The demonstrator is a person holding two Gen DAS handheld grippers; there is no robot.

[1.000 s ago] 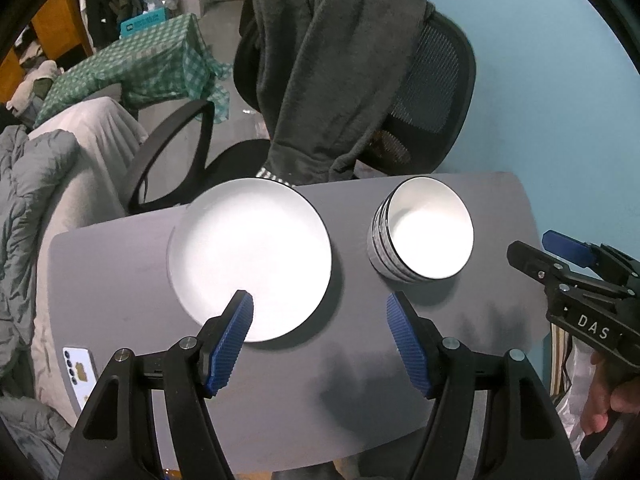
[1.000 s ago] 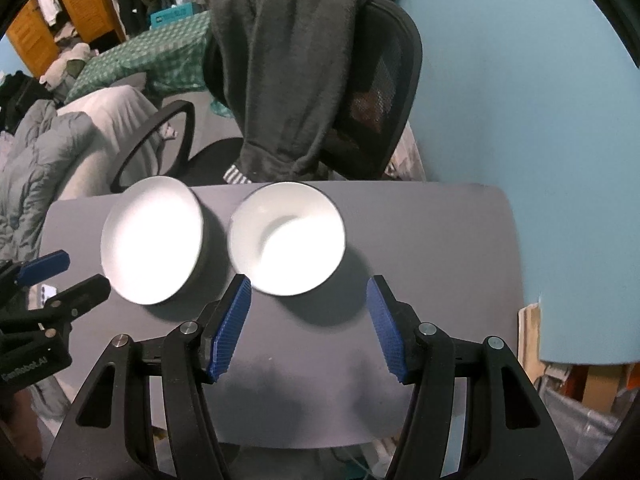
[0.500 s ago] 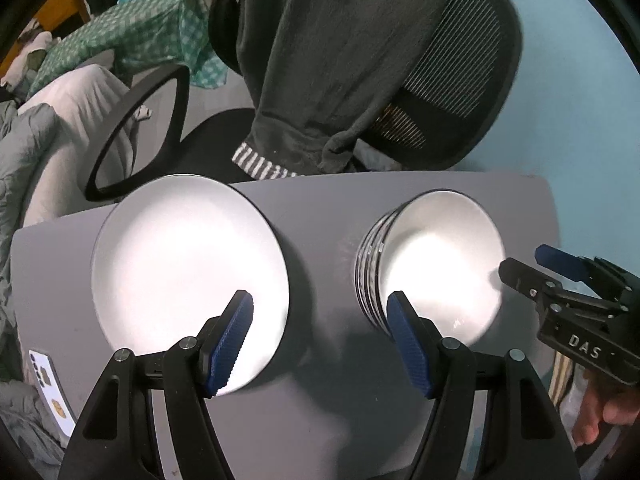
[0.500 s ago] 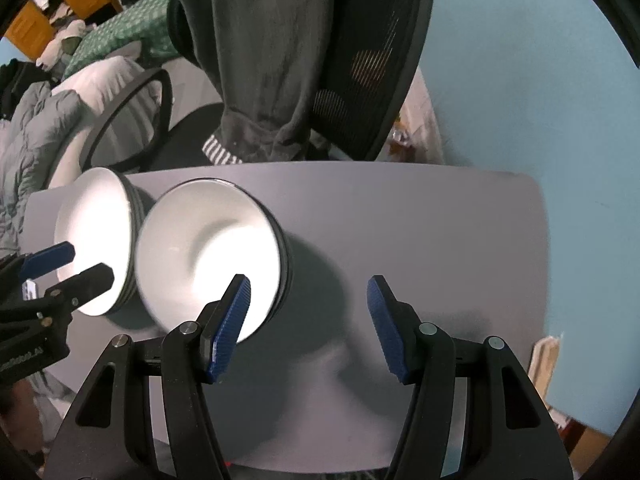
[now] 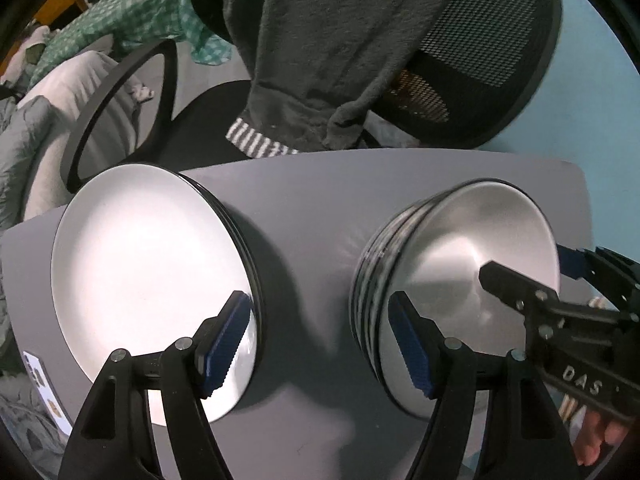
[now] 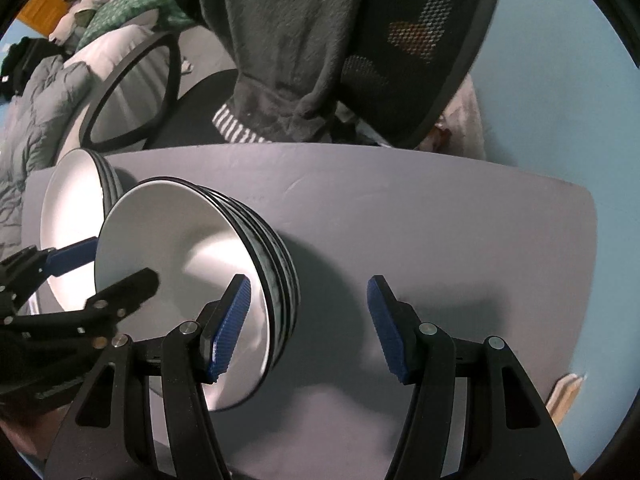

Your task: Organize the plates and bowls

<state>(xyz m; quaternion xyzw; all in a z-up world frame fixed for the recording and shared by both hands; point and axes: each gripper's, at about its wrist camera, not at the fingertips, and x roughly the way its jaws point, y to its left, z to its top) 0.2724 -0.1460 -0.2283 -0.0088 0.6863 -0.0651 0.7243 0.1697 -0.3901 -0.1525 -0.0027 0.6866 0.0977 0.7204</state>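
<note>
White bowls [image 6: 180,280] sit stacked on the grey tabletop [image 6: 400,220] beside the plates [image 5: 152,280]. Both our left hand-held gripper [image 5: 320,344] and right hand-held gripper [image 6: 308,328] hang unclenched; straddling a rim, we risk tipping the stack.

Both tongs are black frames with silver screws and ribbed blue pads; right tongs [image 5: 568,292] bear white "DAS" lettering.

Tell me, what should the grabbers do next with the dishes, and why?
Probably lower each hand-held gripper a little further. The left hand-held gripper is open with one finger over the plate stack rim; the right hand-held gripper is open, straddling the bowl stack rim. Neither grips anything yet.
</note>
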